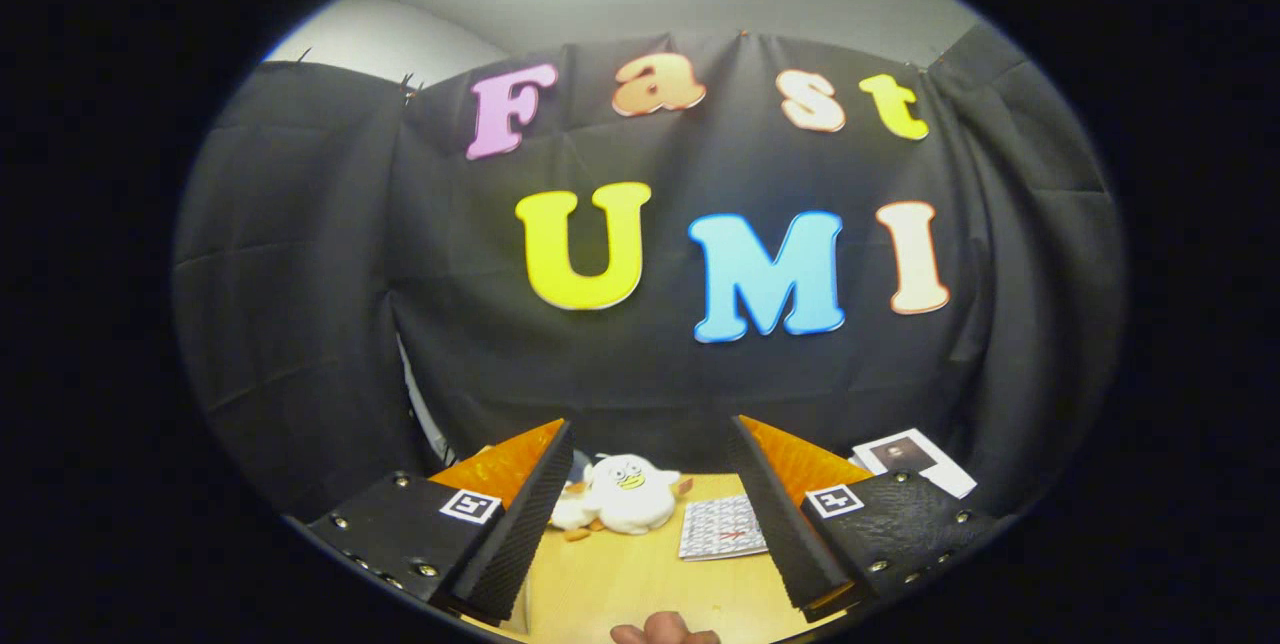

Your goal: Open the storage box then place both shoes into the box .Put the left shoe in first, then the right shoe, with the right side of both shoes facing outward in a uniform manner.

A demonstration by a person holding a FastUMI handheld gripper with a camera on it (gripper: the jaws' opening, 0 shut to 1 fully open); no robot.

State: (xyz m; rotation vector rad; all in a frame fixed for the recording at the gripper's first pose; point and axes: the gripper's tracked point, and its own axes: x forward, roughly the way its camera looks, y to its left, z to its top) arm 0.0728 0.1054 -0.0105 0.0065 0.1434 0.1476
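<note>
Black cloth walls the booth on three sides, with pale ceiling above it and a light wooden tabletop (640,579) below. We're holding the gripper (648,524) level and high, aimed at the back wall more than at the table, so we see little of the work surface; reads to us like a carry or rest pose, not a reach. Its fingers are spread wide with nothing between them, each with a square marker tag on its upper face. Just ahead, in the gap between the fingers, a white plush duck (622,494) sits on the table near the foot of the cloth, with orange bits at its sides. Next to it, closer to the right finger, a small printed card (722,528) lies flat. Beyond the right finger, against the cloth, a white sheet with a dark picture (912,460) lies on or near the table edge; can't tell which. At the near edge of the table, below the fingers, part of a hand (665,630) pokes in. Storage box and shoes: we can't place them from this pose, and the same look would fit a box yet to be opened or one already loaded. Table looks flat and matte, cloth hangs in loose folds, and lighting comes from overhead.
</note>
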